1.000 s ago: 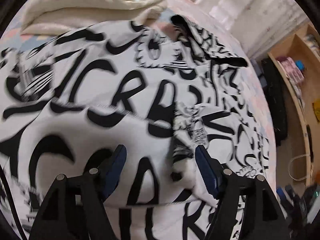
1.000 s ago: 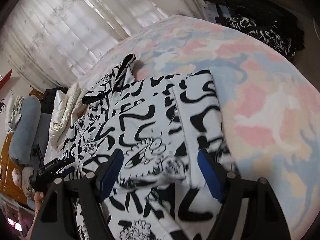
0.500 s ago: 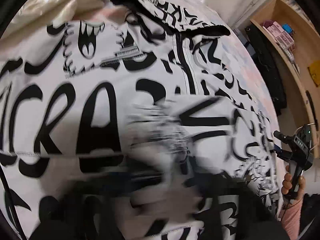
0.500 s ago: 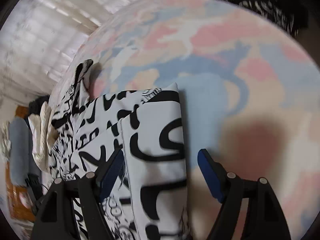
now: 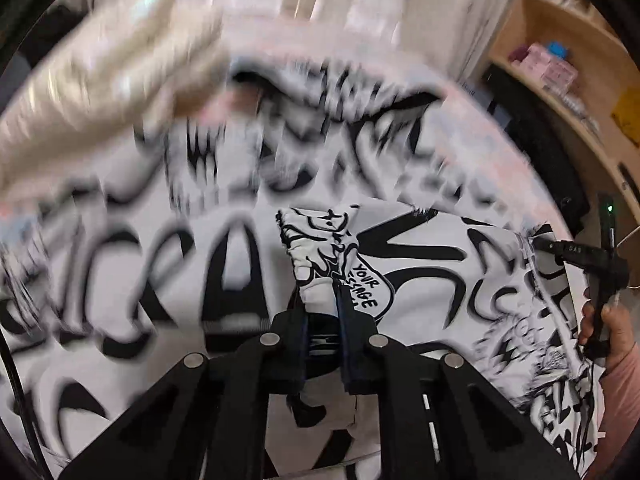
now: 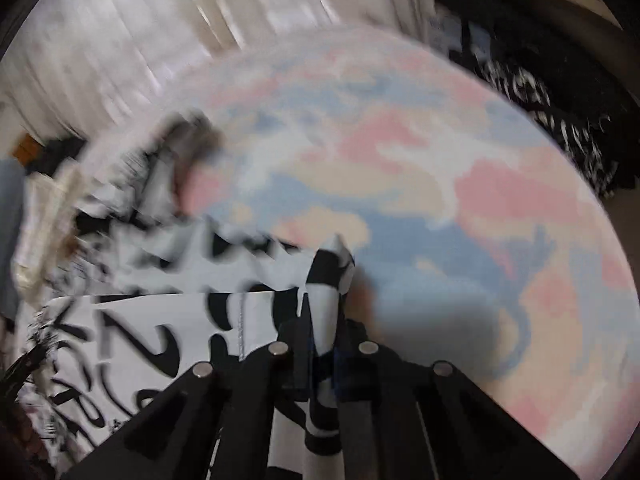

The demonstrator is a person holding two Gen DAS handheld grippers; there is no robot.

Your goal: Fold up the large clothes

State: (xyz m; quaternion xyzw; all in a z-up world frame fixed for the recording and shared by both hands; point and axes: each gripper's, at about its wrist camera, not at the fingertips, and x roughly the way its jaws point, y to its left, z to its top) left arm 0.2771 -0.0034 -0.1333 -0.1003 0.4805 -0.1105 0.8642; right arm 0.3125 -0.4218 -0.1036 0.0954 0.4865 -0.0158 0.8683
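While both grippers pinch bunched cloth, the left gripper (image 5: 320, 292) and right gripper (image 6: 324, 320) are each clamped nearly closed on a fold of the black-and-white printed garment (image 5: 420, 264), which lies spread over a pastel-patterned bed (image 6: 460, 200). Beyond it sit a cream bundle (image 5: 100, 80) and white curtains (image 6: 160, 40).

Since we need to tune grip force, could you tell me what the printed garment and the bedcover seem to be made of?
Printed garment: soft matte woven or knit cloth, likely cotton; it bunches where the left gripper pinches it. Bedcover: matte pastel fabric, possibly fleecy; blur hides the texture.
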